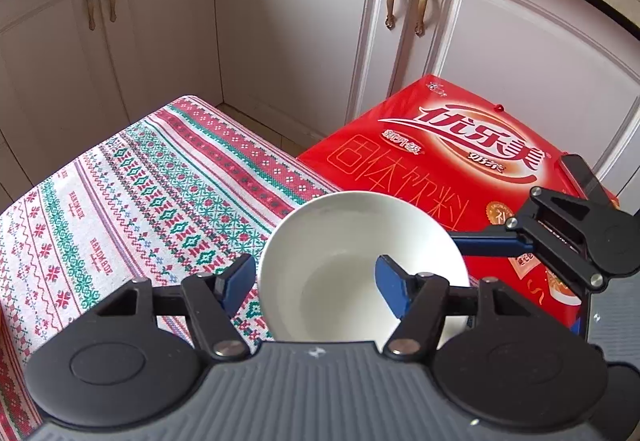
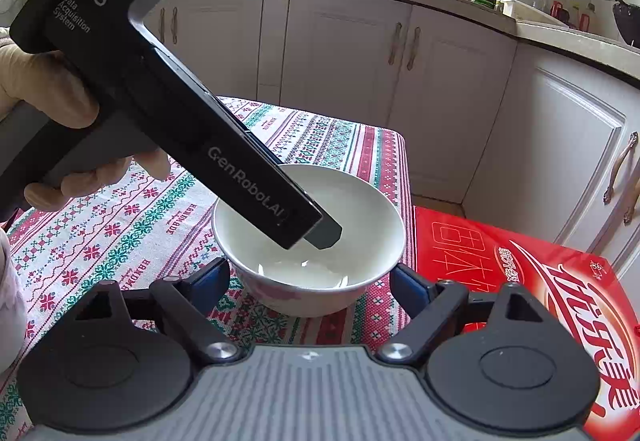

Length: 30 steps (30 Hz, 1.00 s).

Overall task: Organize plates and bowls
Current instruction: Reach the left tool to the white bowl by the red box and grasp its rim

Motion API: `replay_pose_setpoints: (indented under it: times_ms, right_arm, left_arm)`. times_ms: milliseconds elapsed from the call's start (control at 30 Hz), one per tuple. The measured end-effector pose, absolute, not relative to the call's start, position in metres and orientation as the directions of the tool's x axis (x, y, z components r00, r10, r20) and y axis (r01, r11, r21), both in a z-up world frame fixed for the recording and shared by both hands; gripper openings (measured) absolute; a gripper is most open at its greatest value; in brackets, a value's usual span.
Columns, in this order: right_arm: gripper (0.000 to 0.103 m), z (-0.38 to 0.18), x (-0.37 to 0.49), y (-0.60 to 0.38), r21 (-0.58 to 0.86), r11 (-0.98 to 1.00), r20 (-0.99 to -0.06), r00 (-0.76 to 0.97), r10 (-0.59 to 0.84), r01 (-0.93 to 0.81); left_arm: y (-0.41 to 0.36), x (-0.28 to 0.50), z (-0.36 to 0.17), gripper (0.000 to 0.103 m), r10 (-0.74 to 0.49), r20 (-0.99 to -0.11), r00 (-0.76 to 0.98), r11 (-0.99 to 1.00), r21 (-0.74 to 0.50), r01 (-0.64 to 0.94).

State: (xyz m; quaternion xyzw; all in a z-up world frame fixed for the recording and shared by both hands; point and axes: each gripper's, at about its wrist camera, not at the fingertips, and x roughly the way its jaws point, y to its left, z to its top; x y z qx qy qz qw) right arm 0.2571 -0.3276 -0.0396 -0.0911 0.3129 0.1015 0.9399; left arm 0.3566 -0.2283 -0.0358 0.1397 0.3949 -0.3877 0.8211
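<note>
White bowl [image 1: 362,265] sat on the patterned cloth [image 1: 132,201] at the tabletop edge beside a red box [image 1: 452,169]. Left tongs [image 1: 316,283] clamped its near rim, one finger inside. Right tongs [image 2: 310,283] straddled the bowl, pads clear.

Glossy ceramic bowl [image 2: 308,237] on woven tablecloth [image 2: 120,233] (glossy red carton [image 1: 440,161] beside).

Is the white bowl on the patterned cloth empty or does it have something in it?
Empty of food: the white ceramic bowl shows only its bare glossy inside in both wrist views, apart from one finger of the left claw dipping inside.
</note>
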Motion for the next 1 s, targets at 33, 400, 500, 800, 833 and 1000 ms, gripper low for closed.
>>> replay_pose_setpoints:
  times_ms: [33,400,500,800,833,1000]
  right_arm:
    - [0.089,-0.04,0.257,-0.328,-0.106,0.963,-0.608,0.782,0.136,-0.249]
    - [0.089,-0.041,0.257,-0.328,-0.104,0.962,-0.614,0.777,0.139,-0.253]
    - [0.089,-0.04,0.256,-0.327,-0.102,0.962,-0.619,0.773,0.137,-0.252]
    - [0.089,-0.021,0.243,-0.322,-0.088,0.96,-0.624,0.765,0.156,-0.267]
    - [0.089,-0.018,0.24,-0.321,-0.09,0.958,-0.625,0.765,0.158,-0.271]
    - [0.089,-0.004,0.224,-0.313,-0.102,0.953,-0.617,0.77,0.164,-0.284]
  left_arm:
    - [-0.229,0.357,-0.036,0.065,-0.528,-0.757,0.385,0.658,-0.079,0.749]
    - [-0.23,0.357,-0.038,0.062,-0.537,-0.755,0.377,0.655,-0.091,0.751]
    - [-0.23,0.355,-0.036,0.062,-0.539,-0.755,0.374,0.653,-0.093,0.752]
    - [-0.222,0.336,-0.023,0.062,-0.541,-0.747,0.386,0.647,-0.076,0.759]
    - [-0.22,0.333,-0.02,0.062,-0.541,-0.746,0.389,0.647,-0.074,0.759]
    - [-0.21,0.316,-0.005,0.062,-0.548,-0.729,0.411,0.648,-0.059,0.759]
